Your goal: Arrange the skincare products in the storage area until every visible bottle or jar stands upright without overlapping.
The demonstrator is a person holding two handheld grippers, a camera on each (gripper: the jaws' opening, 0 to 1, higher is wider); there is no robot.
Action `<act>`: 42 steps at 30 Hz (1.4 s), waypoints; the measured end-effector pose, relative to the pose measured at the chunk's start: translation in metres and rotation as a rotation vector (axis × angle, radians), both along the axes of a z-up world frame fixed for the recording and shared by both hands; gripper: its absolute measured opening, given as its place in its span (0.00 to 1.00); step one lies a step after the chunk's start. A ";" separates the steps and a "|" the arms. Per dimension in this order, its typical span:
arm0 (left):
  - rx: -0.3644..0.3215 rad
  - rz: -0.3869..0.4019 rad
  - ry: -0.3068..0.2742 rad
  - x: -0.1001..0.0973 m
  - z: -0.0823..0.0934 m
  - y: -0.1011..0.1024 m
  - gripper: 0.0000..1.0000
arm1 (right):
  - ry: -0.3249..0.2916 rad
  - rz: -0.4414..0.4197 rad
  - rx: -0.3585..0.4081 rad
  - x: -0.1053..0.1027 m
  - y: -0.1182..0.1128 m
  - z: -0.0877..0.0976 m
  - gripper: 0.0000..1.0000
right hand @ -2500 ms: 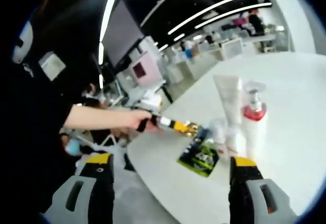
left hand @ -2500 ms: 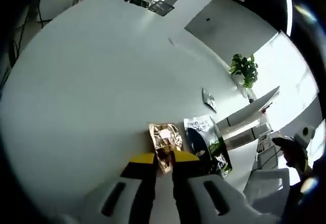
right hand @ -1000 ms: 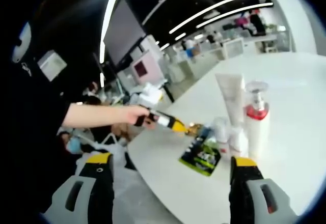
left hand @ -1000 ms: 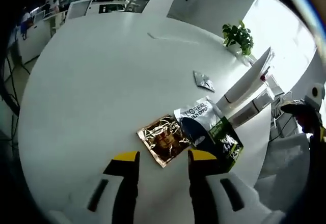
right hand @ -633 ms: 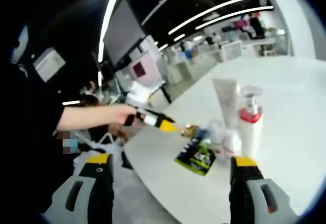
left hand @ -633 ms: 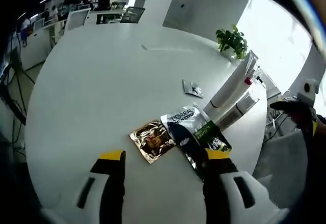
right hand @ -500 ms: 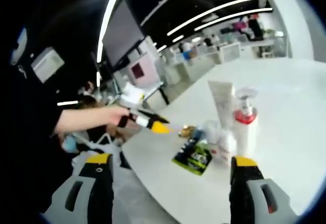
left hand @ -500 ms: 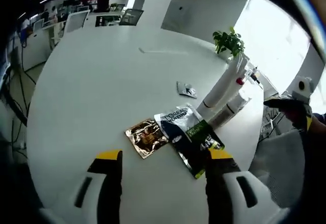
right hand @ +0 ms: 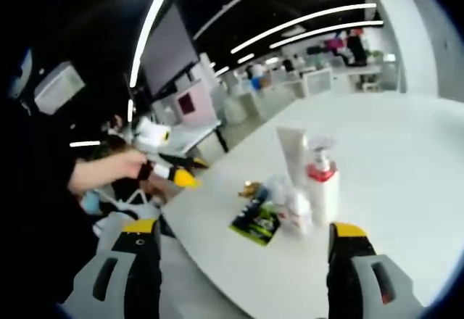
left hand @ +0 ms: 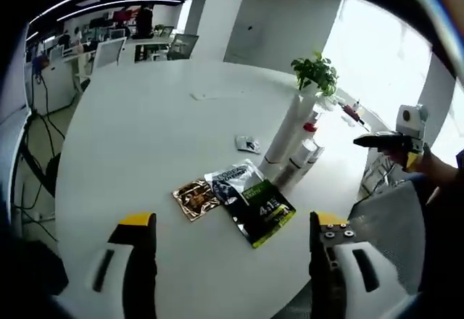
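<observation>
On the round white table (left hand: 145, 130) a tall white tube (left hand: 286, 130) and a pump bottle with a red collar (left hand: 308, 134) stand upright, with a small white bottle (left hand: 293, 170) beside them. In front lie a gold sachet (left hand: 194, 198), a dark and green sachet (left hand: 254, 203) and a small silver sachet (left hand: 247, 143). My left gripper (left hand: 233, 221) is open, back from the table edge. My right gripper (right hand: 244, 228) is open too, facing the tube (right hand: 293, 152), pump bottle (right hand: 324, 181), small bottle (right hand: 297, 210) and green sachet (right hand: 254, 221) from the other side.
A potted plant (left hand: 314, 72) stands on the table behind the bottles. A person's hand holds the left gripper (right hand: 187, 180) past the table edge, and the right gripper (left hand: 362, 141) shows at the right. Desks and chairs (left hand: 109, 47) fill the room beyond.
My left gripper let go of the gold sachet, opened wide and drew back from the table. The sachet now lies flat beside the green one. The right view backed off slightly.
</observation>
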State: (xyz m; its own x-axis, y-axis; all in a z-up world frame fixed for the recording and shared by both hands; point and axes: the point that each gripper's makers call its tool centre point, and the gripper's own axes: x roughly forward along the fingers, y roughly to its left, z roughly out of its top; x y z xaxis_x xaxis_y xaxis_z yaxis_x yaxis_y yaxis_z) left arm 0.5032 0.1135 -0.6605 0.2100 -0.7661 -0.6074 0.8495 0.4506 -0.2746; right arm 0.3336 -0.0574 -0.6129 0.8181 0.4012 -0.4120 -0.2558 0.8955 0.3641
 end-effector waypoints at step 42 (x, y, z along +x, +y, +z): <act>-0.054 0.051 -0.044 -0.071 0.054 0.055 0.99 | 0.007 -0.073 -0.065 -0.062 -0.035 0.009 0.99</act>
